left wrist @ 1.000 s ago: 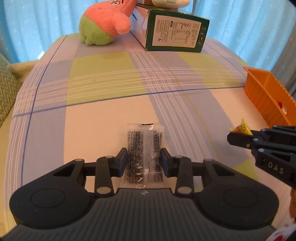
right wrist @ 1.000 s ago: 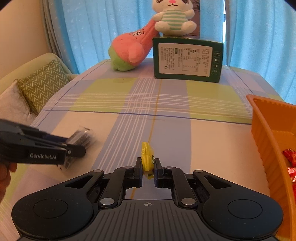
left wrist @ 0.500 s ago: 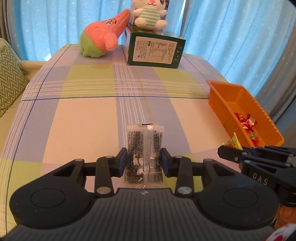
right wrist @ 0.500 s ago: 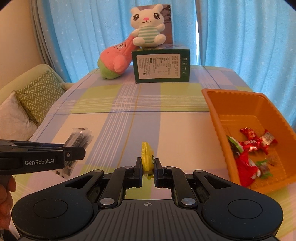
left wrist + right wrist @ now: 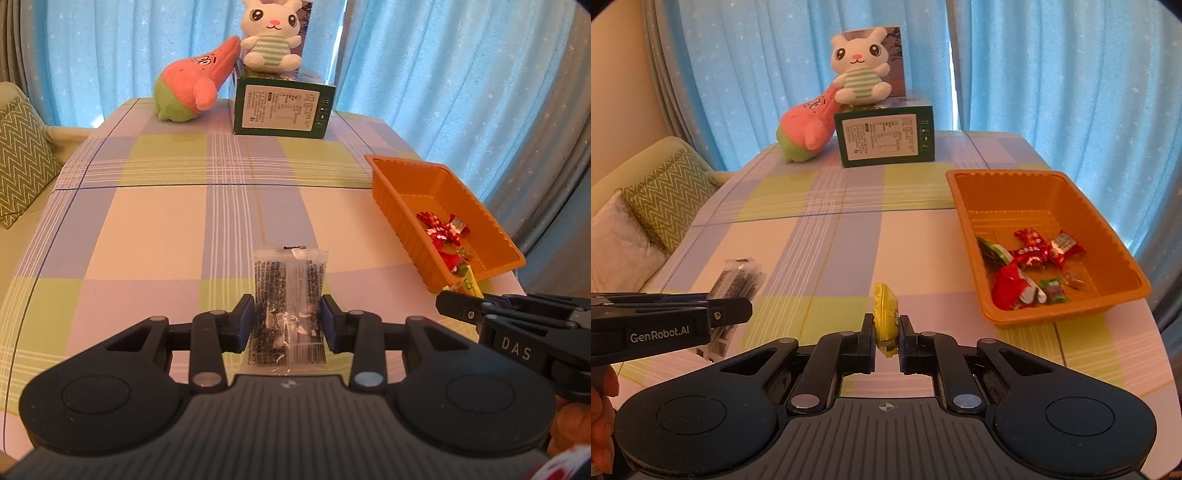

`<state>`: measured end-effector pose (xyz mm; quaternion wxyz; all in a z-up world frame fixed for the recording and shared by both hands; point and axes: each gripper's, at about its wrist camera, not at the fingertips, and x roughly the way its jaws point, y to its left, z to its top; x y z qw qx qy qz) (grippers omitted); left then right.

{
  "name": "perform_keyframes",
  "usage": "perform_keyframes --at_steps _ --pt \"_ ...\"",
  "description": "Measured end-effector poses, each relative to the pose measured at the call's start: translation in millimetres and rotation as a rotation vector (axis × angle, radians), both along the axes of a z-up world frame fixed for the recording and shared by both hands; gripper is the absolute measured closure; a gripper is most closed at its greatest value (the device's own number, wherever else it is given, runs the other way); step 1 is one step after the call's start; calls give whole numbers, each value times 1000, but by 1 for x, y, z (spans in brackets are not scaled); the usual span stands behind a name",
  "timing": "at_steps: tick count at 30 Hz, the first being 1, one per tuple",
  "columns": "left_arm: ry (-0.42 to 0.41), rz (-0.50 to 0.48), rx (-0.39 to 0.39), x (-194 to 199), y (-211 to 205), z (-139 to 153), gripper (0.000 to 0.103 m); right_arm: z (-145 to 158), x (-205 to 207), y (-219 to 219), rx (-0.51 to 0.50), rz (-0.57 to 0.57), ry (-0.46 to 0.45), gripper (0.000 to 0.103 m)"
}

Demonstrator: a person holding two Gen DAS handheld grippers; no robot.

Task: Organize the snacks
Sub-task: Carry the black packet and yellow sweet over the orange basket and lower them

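You are gripping a clear snack packet [image 5: 290, 295] printed with black text in your left gripper [image 5: 288, 323], its two pads pressed against the packet's long edges. In your right gripper [image 5: 886, 332] you are pinching a small yellow snack packet [image 5: 884, 312] edge-on, the jaws drawn in narrow around it.

Compared with a second ago, you are holding both grippers higher above the plaid tablecloth [image 5: 155, 229]. Back then the left wrist view was looking down at the cloth and only catching a corner of the orange tray [image 5: 1049, 321]. Now it is taking in the whole tray, the green box [image 5: 282, 107], the pink and green plush [image 5: 192, 92] and the white rabbit plush [image 5: 269, 40] sitting on top of the box. The grip on each packet is unchanged across all three moments.

The tray is sitting at the right edge of the table, holding several red-wrapped candies [image 5: 1034, 251] and a few green-and-white ones [image 5: 1051, 291]. From the left wrist view, your right gripper [image 5: 458, 306] is hanging just beside the tray's near corner, the yellow packet's tip [image 5: 467, 284] overlapping that corner in the picture; whether it is above the rim cannot be told. From the right wrist view, your left gripper [image 5: 738, 312] is hovering at the left, well apart from the tray.
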<state>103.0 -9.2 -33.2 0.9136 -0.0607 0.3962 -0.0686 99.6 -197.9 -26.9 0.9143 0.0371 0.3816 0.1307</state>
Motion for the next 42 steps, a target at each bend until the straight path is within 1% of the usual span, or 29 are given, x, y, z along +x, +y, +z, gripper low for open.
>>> perform_keyframes --at_steps 5,13,32,42 --pt "-6 -9 5 -15 -15 7 69 6 -14 -15 4 -18 -6 92" --pt "-13 -35 0 -23 -35 13 69 12 -26 -37 8 -55 -13 92" --pt "-19 -87 -14 -14 -73 22 69 15 -27 -77 27 -132 -7 92" --pt "-16 -128 -19 -4 -102 23 69 17 -25 -105 39 -184 -7 92"
